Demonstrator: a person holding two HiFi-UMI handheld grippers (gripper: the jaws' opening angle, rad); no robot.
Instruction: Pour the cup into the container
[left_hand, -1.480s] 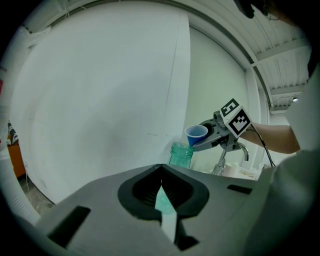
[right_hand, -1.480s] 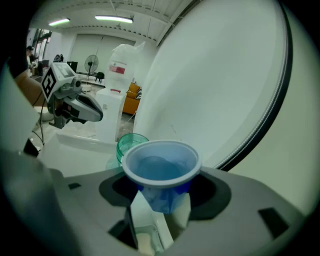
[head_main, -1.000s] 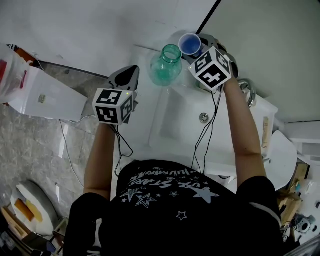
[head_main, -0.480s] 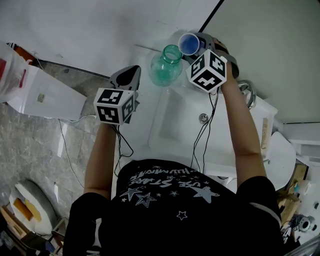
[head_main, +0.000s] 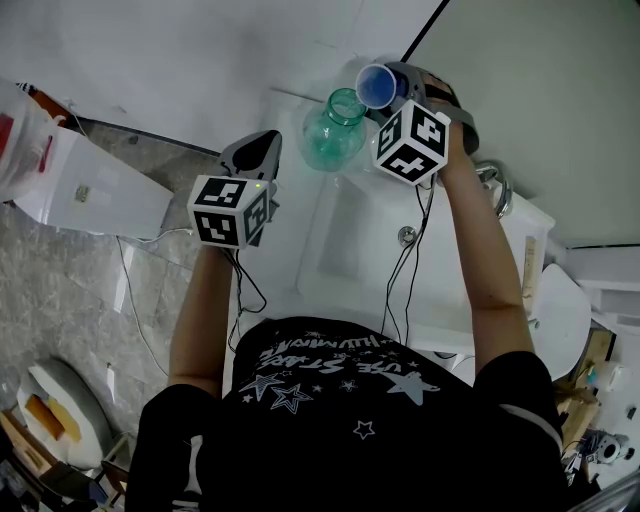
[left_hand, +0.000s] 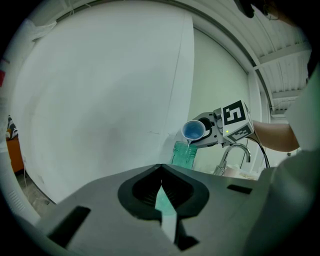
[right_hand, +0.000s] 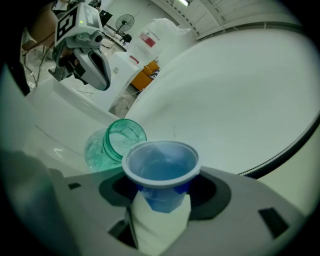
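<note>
A small blue plastic cup (head_main: 378, 87) holding liquid is clamped in my right gripper (head_main: 400, 88), which is shut on it. The cup (right_hand: 161, 167) is tipped toward the open mouth of a green glass jar (right_hand: 112, 145). In the left gripper view a thin stream runs from the cup (left_hand: 193, 131) into the jar (left_hand: 184, 155). The jar (head_main: 332, 130) stands at the back left corner of the sink. My left gripper (head_main: 262, 148) hangs to the jar's left, apart from it, with its jaws together and nothing between them (left_hand: 161, 172).
A white sink basin (head_main: 350, 250) lies below the right arm, with a chrome faucet (head_main: 495, 180) at its right. A white wall rises behind the jar. A white box (head_main: 80, 190) stands on the tiled floor at the left. Cables hang from both grippers.
My right gripper has rolled further to the left, tipping the cup more over the jar's mouth. The left gripper has stayed in place.
</note>
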